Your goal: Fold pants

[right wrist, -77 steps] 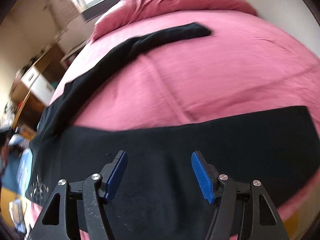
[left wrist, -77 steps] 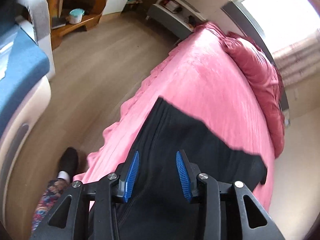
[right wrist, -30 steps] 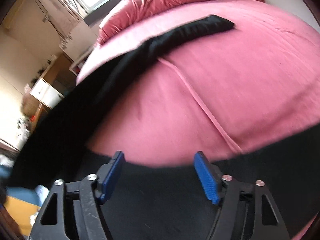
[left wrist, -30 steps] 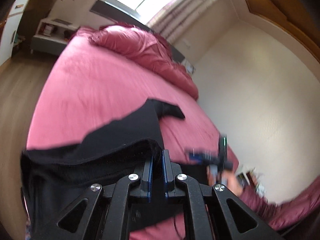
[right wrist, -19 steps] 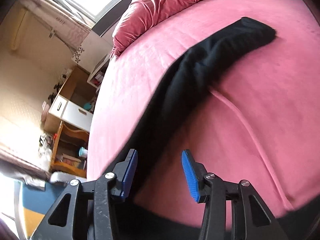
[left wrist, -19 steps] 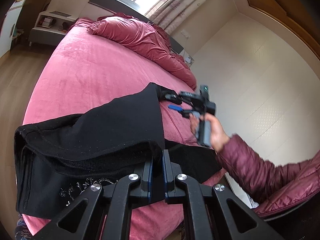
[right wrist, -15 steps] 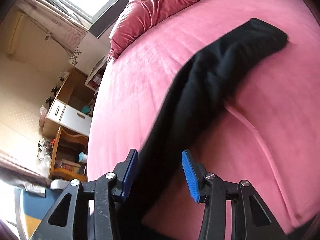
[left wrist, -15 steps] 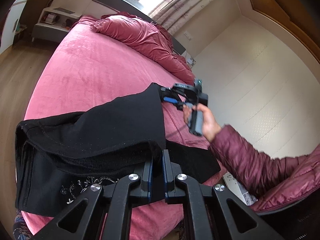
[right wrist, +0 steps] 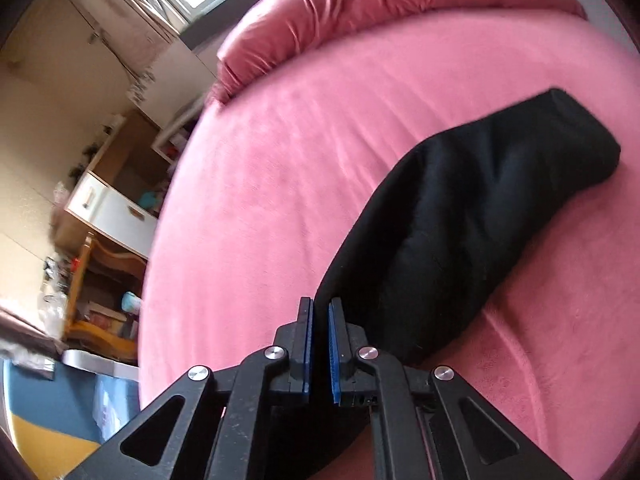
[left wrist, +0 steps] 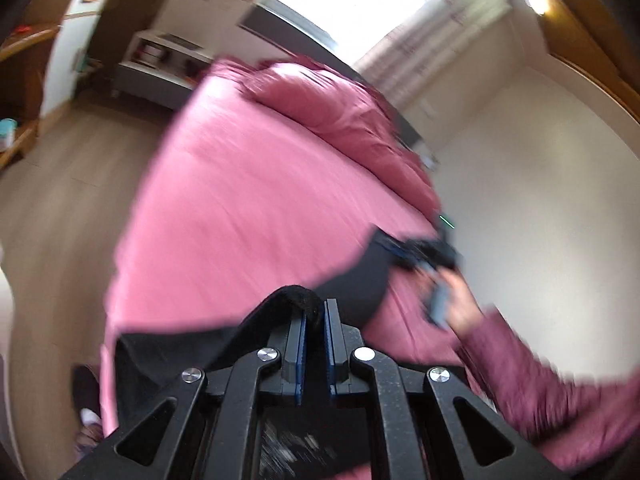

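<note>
Ahead of me the pink bed (right wrist: 280, 168) lies open and flat; only the heaped duvet (right wrist: 360, 4) blocks the head end, and the pale wall (left wrist: 540, 200) crowds my right side.

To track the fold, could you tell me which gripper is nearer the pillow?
Right. The right gripper grips the pants far up the bed, near the pillow; the left gripper pinches them at the foot.

The pants (right wrist: 472, 216) are black, of soft matte cloth, spread over a pink bed (right wrist: 280, 160). One leg runs long toward the far right, its cuff end lying flat on the bedspread. The near part is bunched and raised off the bed, with pale print on it.
</note>
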